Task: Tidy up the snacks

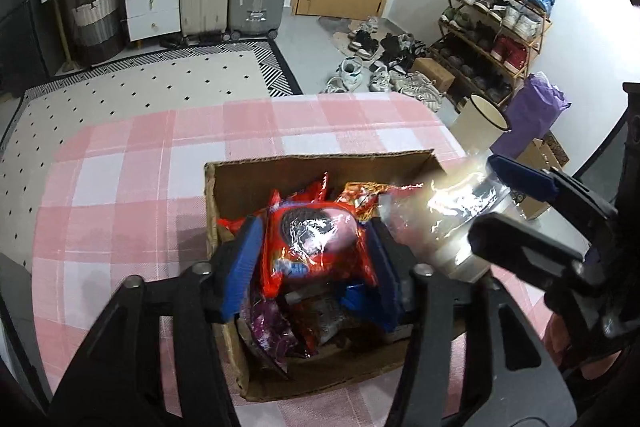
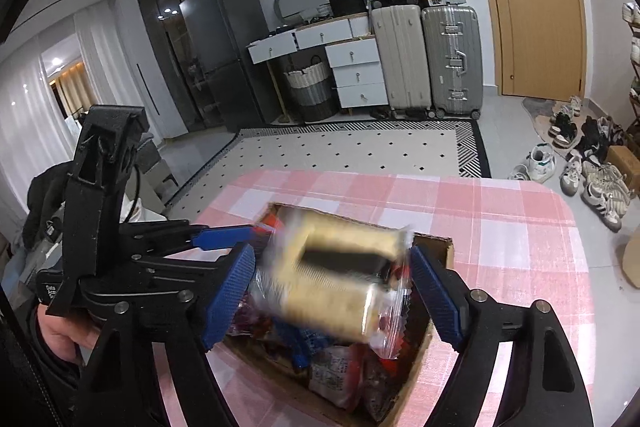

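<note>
An open cardboard box (image 1: 320, 161) holding several snack packets stands on the pink checked tablecloth (image 1: 120, 187). My left gripper (image 1: 314, 263) hovers over the box. A red cookie packet (image 1: 316, 239) sits between its blue pads, and the jaws are parted and not squeezing it. My right gripper (image 2: 332, 287) is over the same box (image 2: 440, 243). A clear packet of pale crackers (image 2: 336, 279) is blurred between its spread pads, with a gap on each side. In the left wrist view that cracker packet (image 1: 452, 211) glares white beside the right gripper (image 1: 492, 205).
A person's hand (image 2: 60, 331) holds the left gripper's handle. Beyond the table are a patterned rug (image 1: 160, 87), a white bin (image 1: 480, 123), a purple bag (image 1: 532, 115), a shoe rack (image 1: 492, 27) with loose shoes on the floor, and suitcases (image 2: 428, 59) by the door.
</note>
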`<control>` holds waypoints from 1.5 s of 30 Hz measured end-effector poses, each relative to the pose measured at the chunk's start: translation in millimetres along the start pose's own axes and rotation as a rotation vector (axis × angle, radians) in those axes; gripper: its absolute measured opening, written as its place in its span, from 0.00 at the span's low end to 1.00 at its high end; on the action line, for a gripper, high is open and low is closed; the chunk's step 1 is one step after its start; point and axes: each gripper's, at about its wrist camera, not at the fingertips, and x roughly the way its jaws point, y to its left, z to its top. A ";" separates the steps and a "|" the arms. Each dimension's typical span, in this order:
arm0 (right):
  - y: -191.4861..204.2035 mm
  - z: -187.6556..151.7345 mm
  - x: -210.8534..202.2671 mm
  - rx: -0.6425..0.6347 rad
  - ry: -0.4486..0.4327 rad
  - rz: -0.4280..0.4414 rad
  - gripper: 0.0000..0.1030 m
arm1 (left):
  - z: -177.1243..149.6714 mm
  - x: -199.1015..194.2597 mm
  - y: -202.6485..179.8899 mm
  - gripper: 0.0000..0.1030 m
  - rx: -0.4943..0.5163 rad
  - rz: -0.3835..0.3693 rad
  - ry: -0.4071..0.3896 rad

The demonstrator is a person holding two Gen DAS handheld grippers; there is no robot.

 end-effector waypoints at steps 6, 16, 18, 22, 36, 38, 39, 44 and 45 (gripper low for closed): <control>-5.7 -3.3 -12.3 0.004 -0.032 0.003 0.82 | -5.6 -10.6 5.6 0.69 -0.012 0.002 -0.031; 10.0 -3.4 -63.6 -0.007 -0.126 -0.005 0.88 | -18.4 -61.5 -3.5 0.73 -0.003 0.037 -0.089; 16.4 -5.2 -74.7 -0.013 -0.148 -0.011 0.91 | -21.6 -71.4 -5.0 0.73 0.000 0.040 -0.100; 26.1 -8.6 -93.3 -0.023 -0.174 -0.012 0.92 | -28.6 -95.6 -9.2 0.77 -0.001 0.056 -0.135; 57.6 -39.3 -162.1 -0.069 -0.247 -0.060 0.98 | -74.4 -181.8 -34.4 0.88 0.042 0.098 -0.277; 58.8 -47.7 -171.3 -0.075 -0.257 -0.070 0.98 | -83.2 -192.5 -35.1 0.95 0.036 0.106 -0.301; 58.9 -51.2 -175.1 -0.075 -0.261 -0.074 0.98 | -89.3 -198.9 -35.8 0.99 0.031 0.106 -0.316; 58.9 -77.7 -191.3 -0.058 -0.270 -0.087 0.99 | -118.1 -223.4 -40.8 0.99 0.027 0.116 -0.363; 58.4 -82.5 -193.7 -0.056 -0.274 -0.089 0.99 | -125.0 -227.5 -41.6 0.99 0.029 0.121 -0.371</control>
